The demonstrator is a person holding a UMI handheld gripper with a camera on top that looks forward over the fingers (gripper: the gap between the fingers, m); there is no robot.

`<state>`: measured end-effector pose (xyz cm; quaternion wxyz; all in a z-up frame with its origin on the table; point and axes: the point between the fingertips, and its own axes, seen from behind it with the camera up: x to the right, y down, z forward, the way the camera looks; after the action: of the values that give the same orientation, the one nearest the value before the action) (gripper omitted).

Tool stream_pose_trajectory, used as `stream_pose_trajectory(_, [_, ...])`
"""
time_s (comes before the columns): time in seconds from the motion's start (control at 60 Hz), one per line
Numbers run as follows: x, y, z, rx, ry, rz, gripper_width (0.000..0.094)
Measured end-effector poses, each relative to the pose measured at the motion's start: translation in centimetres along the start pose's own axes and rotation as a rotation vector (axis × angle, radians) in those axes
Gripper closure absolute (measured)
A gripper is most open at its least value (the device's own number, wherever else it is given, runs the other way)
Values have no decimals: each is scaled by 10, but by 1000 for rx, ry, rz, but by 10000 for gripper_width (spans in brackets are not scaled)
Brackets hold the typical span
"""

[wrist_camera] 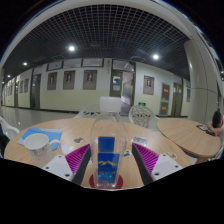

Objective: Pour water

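A clear plastic water bottle (107, 140) with a blue label stands upright on a red round coaster (93, 182) on the wooden table (170, 135). My gripper (111, 162) is open around it. The bottle stands between the magenta pads (77, 158), with a gap at each side. A white cup (36, 142) sits on a blue mat (45, 134) to the left, beyond the left finger. A clear glass (141, 117) stands farther back, right of the bottle.
The round wooden table runs out to both sides. A person's hand (215, 129) rests at its far right edge. Beyond the table is a room with framed pictures on the wall and doors.
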<state>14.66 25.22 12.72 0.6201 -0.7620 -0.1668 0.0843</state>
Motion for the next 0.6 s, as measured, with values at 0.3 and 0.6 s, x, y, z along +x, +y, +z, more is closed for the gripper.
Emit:
stream_pose_trajectory(0.3, [-48, 16, -100, -64, -131, 18, 95])
stream_pose_trajectory(0.6, [-129, 44, -174, -86, -307, -30, 93])
